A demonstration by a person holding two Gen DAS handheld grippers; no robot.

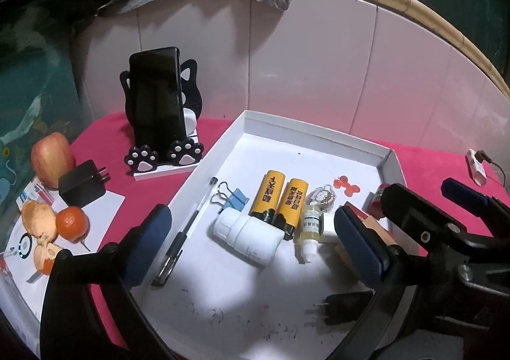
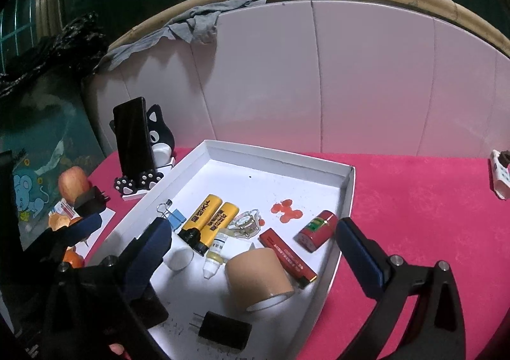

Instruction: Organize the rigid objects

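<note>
A white tray (image 1: 245, 119) on the pink table holds a black pen (image 1: 188, 226), a blue binder clip (image 1: 234, 199), two yellow markers (image 1: 280, 200), a white bottle (image 1: 248, 234), a small dropper bottle (image 1: 309, 229) and a black plug (image 1: 347, 307). The right wrist view also shows a tan tape roll (image 2: 259, 277), a red bar (image 2: 287, 256) and a red can (image 2: 318, 229) in the tray (image 2: 347, 187). My left gripper (image 1: 251, 250) is open over the white bottle. My right gripper (image 2: 255, 251) is open over the tape roll.
Left of the tray stand a phone (image 1: 157, 95) in a cat-shaped holder (image 1: 165, 156), an apple (image 1: 52, 159), a black charger (image 1: 83, 183), a tangerine (image 1: 71, 221) and peel on paper. A white USB device (image 1: 476, 165) lies at the far right. A tiled wall stands behind.
</note>
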